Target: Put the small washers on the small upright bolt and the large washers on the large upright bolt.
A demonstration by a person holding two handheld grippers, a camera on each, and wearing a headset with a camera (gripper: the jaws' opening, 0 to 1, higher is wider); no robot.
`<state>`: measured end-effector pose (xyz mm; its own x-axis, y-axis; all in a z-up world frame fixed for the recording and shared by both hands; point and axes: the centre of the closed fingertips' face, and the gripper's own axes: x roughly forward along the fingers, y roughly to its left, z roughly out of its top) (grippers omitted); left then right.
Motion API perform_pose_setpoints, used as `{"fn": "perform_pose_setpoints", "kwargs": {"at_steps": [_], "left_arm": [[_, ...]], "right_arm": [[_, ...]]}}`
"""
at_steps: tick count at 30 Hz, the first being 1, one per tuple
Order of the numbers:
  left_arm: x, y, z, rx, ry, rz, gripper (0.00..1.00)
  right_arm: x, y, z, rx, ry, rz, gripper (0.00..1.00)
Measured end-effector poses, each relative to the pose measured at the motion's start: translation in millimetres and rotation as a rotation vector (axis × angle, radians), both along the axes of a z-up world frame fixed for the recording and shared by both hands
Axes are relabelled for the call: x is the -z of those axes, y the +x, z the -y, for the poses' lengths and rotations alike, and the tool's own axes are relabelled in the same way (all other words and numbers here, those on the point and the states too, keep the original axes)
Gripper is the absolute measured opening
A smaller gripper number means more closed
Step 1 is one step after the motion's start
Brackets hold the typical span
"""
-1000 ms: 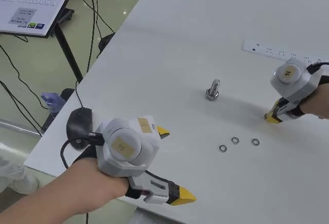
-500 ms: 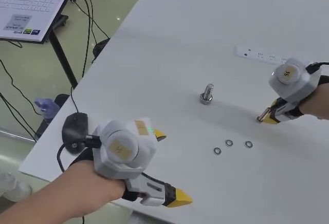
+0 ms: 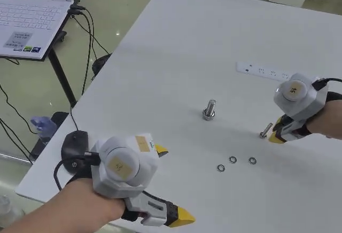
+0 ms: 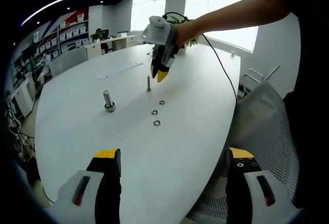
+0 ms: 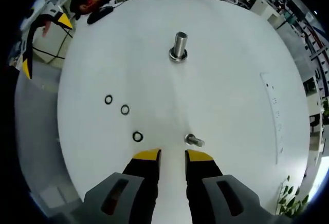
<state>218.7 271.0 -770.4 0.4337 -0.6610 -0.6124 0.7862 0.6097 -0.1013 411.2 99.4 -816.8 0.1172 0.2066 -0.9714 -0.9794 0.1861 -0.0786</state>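
A large upright bolt stands mid-table with a ring around its base. A small bolt stands upright to its right. My right gripper sits just behind the small bolt, slightly open, with nothing between its jaws. Three small washers lie in a loose row on the white table, nearer to me than the bolts. My left gripper hovers wide open at the near left edge, holding nothing.
A white power strip lies beyond the right gripper. A black mouse sits at the table's left edge by my left hand. A laptop on a stand and cables are off the table's left side. A mesh chair is beside the table.
The small bolt was at the right gripper's tips; now it stands free on the table just ahead of them. The left gripper has kept its place; the head camera has shifted.
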Motion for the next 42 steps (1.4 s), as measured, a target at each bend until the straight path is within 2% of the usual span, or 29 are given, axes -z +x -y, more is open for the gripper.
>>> {"fn": "perform_pose_setpoints", "kwargs": {"at_steps": [8,13,19,23,31,42], "left_arm": [[-3.5,-4.4,2.0,0.001,-0.007,0.007,0.84],[-5.9,-3.0,2.6,-0.009,-0.018,0.017,0.86],[-4.5,-1.2,-0.4,-0.013,-0.004,0.031,0.89],[-5.2,3.0,-2.7,-0.037,-0.024,0.038,0.9],[-3.8,5.4,0.7,-0.034,-0.019,0.056,0.92],[-4.2,6.4,-1.8,-0.035,-0.016,0.048,0.91]], "right_arm": [[-4.1,-19.6,-6.4,-0.015,0.01,-0.012,0.2],[-4.5,-28.5,-10.6,-0.029,0.016,-0.016,0.21],[-2.8,-40.5,-19.4,-0.042,0.035,-0.026,0.25],[8.3,-43.3,-21.4,-0.048,0.04,-0.038,0.25],[24.4,-49.2,-22.4,-0.044,0.058,-0.042,0.25],[43.3,-50.2,-22.3,-0.05,0.048,-0.05,0.25]]}}
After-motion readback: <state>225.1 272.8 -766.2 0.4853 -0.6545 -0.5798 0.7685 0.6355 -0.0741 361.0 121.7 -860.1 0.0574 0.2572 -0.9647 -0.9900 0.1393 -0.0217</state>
